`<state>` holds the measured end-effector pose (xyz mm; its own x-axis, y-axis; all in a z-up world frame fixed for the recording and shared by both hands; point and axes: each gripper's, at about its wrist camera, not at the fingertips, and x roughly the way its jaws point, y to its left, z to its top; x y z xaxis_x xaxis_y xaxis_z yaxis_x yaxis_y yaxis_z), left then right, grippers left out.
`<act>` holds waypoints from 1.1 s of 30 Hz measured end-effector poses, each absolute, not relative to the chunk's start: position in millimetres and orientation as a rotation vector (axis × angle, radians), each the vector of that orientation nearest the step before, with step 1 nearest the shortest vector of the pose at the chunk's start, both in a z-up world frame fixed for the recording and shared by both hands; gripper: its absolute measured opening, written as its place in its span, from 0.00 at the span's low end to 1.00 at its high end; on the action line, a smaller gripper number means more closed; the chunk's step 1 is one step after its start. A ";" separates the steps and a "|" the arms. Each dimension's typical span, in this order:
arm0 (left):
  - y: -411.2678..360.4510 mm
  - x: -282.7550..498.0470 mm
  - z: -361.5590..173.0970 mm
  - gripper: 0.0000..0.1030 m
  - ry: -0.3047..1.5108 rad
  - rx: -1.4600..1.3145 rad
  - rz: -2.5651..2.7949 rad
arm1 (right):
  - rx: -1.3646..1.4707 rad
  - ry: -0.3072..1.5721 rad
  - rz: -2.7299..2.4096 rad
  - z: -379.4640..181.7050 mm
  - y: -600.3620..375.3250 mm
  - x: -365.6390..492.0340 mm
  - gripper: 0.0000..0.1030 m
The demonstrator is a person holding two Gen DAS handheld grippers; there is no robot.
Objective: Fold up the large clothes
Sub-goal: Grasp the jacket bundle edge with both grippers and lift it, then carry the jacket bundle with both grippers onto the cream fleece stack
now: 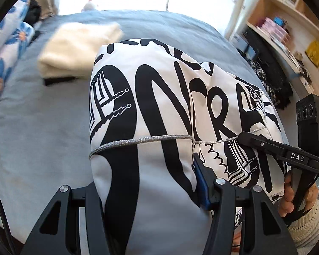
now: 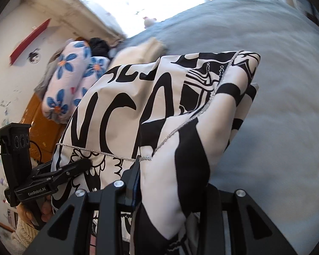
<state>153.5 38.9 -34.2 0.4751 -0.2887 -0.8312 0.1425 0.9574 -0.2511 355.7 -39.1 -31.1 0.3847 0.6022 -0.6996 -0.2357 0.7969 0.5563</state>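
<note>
Far left: flowered pillows (image 1: 4, 48) | folded cream garment (image 1: 78, 48) lies on grey bed (image 1: 32, 116) | centre: black-and-white printed garment (image 1: 159, 106) hangs above bed | left tongs (image 1: 151, 191) clamp its edge | right tongs (image 2: 174, 182) clamp its other edge.

Left wrist view: rides on the left tongs (image 1: 151, 191), looks steeply down and forward over the black-and-white garment (image 1: 159, 106) pressed close to the lens, across the grey bed (image 1: 32, 127) toward the bright window; shelves (image 1: 287, 21) at right edge.

Right wrist view: rides on the right tongs (image 2: 172, 191), tilted, same cloth (image 2: 138, 106) very near, bed (image 2: 276, 106) beyond, floral pillows (image 2: 61, 80) at left.

Shared: garment, bed, pillows (image 1: 8, 48), cream folded pile (image 1: 78, 48); each view catches the other tongs at its edge.
</note>
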 end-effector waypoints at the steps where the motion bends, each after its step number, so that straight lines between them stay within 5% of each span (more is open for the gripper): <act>1: 45.9 146.9 -37.2 0.52 1.037 -0.152 -0.258 | 0.395 1.041 0.562 -25.2 -29.3 363.2 0.29; 7: 59.4 160.4 -29.4 0.52 0.957 -0.121 -0.200 | 0.405 0.977 0.630 -18.5 5.2 368.3 0.30; 14: -51.9 230.4 -33.4 0.52 0.913 -0.050 -0.194 | 0.439 0.895 0.655 -5.3 6.8 393.4 0.30; 19: -6.5 316.3 -46.1 0.53 0.926 -0.033 -0.198 | 0.457 0.869 0.648 -1.1 16.7 395.1 0.29; 29: 28.1 448.6 -164.9 0.53 1.016 -0.042 -0.247 | 0.547 0.926 0.602 -96.6 31.3 469.3 0.30; 33: 45.6 478.4 -239.1 0.83 1.092 -0.058 -0.192 | 0.578 0.980 0.580 -157.5 32.4 484.5 0.36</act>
<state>478.4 45.6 -239.1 0.4455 -0.1837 -0.8763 0.1264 0.9818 -0.1415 484.5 32.4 -157.5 0.4356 0.6813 -0.5882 -0.1876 0.7079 0.6810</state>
